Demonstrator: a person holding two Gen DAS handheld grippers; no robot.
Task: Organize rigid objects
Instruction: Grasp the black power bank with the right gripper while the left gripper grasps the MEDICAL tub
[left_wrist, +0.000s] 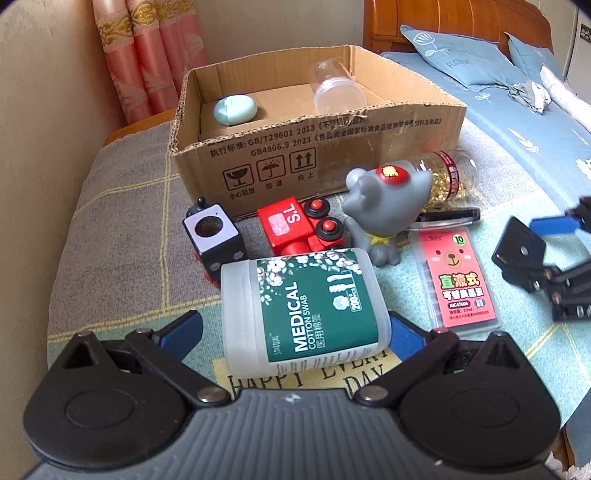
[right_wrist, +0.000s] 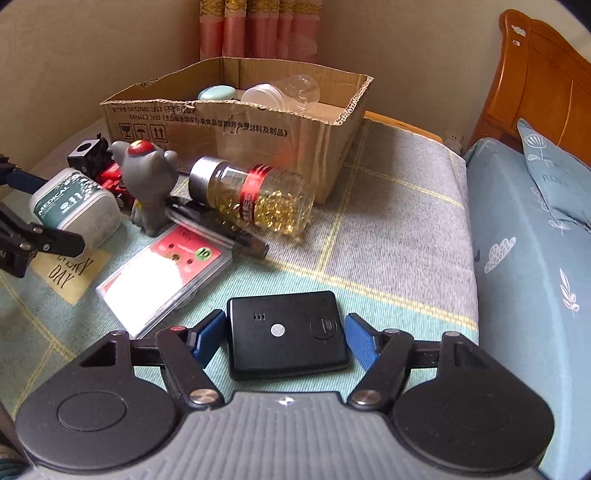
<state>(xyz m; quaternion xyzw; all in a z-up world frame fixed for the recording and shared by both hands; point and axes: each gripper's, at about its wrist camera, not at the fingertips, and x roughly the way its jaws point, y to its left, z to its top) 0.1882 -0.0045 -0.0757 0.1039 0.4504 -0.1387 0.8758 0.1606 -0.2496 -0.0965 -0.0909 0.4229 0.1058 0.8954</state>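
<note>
At the bottom of each wrist view, the left gripper clamps the swab tub and the right gripper clamps a black device, presumably bound for the box, upper centre, which already holds 2 items.

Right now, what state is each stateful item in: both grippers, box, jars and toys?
Left gripper: jaws around the white cotton swab jar, which lies on its side.
Right gripper: shut on the flat black device.
Brown cardboard box: open-topped, holding a mint oval case and a clear plastic jar.
Gold-capsule bottle: lying down, capped.
Grey mouse figurine: upright.
Red toy train: outside the box.
</note>
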